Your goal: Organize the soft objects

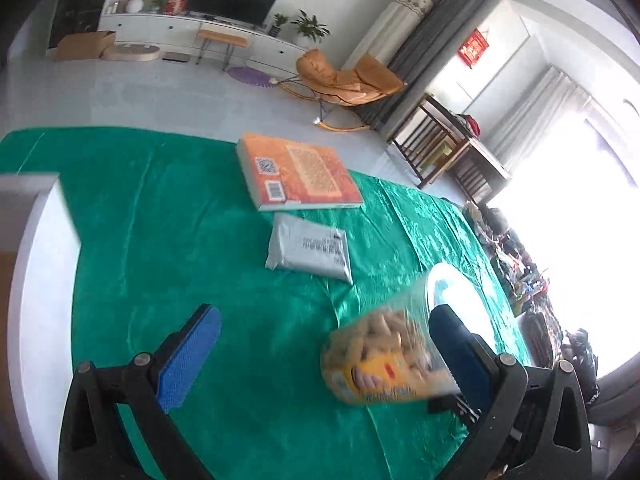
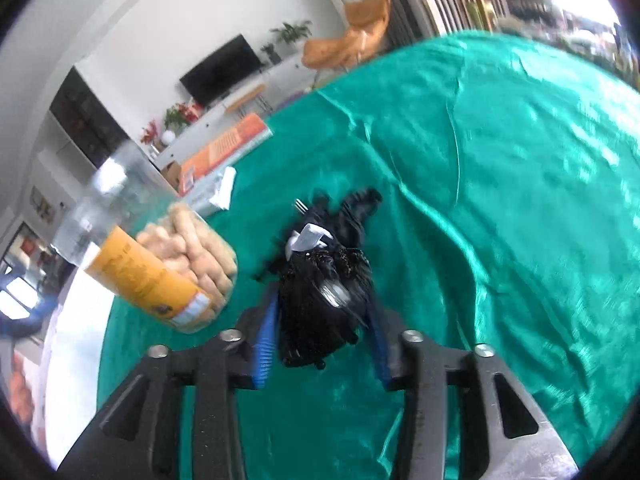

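1. Risk: the clear snack bag (image 1: 384, 356) sat in the air against the right-hand pad of the left gripper (image 1: 320, 356), whose jaws stood wide apart. Nothing pinched it. It looked blurred, so it was likely falling or swinging; it could have dropped onto the green cloth (image 1: 200, 240) and rolled away.
2. Risk: the right gripper (image 2: 324, 320) was clamped on a black fluffy item (image 2: 324, 284), with only its lower part between the pads. The rest sagged forward toward 12 o'clock. A loose hold on soft fabric could have let it slip out.
3. Risk: in the right wrist view the bag hung at 9 o'clock of the black item, near it; the two could have collided.
4. Pose, left: tilted down over the cloth, pointed toward the grey mailer (image 1: 308, 248) and orange book (image 1: 300, 172) at 12 o'clock.
5. Pose, right: held above the cloth, angled steeply down.
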The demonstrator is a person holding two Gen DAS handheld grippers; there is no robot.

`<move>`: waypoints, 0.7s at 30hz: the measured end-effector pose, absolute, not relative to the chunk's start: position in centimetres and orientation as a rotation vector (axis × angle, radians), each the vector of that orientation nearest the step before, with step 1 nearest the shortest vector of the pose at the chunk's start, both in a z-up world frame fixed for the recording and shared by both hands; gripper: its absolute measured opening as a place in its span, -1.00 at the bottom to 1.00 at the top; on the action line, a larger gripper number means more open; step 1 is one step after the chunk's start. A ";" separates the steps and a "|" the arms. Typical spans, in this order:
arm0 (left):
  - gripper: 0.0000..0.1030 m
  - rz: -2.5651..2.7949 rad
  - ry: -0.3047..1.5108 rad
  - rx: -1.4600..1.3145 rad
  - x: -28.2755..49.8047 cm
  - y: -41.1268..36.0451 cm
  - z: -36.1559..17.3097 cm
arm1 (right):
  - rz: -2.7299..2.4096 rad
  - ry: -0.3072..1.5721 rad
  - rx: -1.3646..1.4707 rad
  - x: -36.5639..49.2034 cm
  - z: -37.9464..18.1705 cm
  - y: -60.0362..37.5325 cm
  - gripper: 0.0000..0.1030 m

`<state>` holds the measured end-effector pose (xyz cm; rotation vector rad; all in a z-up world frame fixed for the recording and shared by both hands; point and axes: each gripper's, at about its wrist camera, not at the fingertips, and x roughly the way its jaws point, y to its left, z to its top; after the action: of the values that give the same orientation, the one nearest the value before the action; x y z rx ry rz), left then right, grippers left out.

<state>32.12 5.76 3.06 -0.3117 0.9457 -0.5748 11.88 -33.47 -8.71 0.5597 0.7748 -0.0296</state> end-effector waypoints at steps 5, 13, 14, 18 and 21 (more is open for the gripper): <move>1.00 -0.595 0.956 0.013 41.5 0.1 3.3 | -0.033 0.771 0.543 12.0 -8.7 -33.2 0.40; 1.00 -0.827 1.124 0.170 45.3 -9.0 -0.5 | -0.037 0.763 0.543 12.8 -9.5 -32.5 0.45; 1.00 -0.830 1.143 0.211 45.6 -9.9 -1.3 | -0.036 0.762 0.543 12.8 -9.5 -32.4 0.46; 1.00 -0.846 1.209 0.255 46.7 -11.6 -3.7 | -0.034 0.762 0.538 12.8 -9.5 -32.3 0.48; 1.00 -0.873 1.256 0.301 46.8 -12.4 -5.4 | -0.031 0.760 0.543 12.8 -9.5 -32.3 0.51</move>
<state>46.84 -12.37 -5.41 0.3008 1.2564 -0.8729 12.85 -32.26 -9.51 0.5432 0.7599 -0.0311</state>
